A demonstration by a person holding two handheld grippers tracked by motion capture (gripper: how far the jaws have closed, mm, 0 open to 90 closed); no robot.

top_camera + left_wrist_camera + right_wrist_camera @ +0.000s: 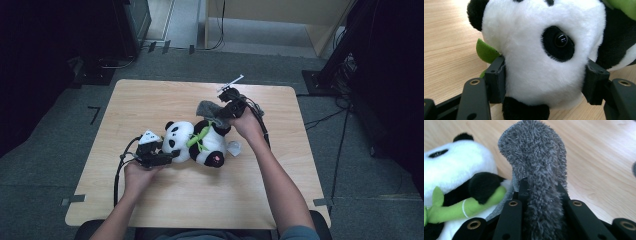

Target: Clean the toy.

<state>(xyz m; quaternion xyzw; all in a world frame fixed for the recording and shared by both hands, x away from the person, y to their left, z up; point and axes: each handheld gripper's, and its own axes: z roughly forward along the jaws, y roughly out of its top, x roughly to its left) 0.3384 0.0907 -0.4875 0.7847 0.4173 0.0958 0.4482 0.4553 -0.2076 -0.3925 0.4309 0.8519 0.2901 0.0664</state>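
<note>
A plush panda [197, 142] lies on its side in the middle of the wooden table [150, 100], a green bamboo stalk [196, 139] across its chest. My left gripper [167, 156] is shut on the panda's white head [539, 57], one pad on each side. In the right gripper view, a fuzzy grey cloth [536, 162] stands up between the jaws, with my right gripper [541, 187] shut on it. From above, that grey cloth [207, 107] hangs just beyond the panda's body, under my right gripper [225, 111].
A small white tag or scrap [233, 147] lies on the table right of the panda. Beyond the table's far edge are dark equipment racks [132, 22] and cables [325, 117] on the grey floor.
</note>
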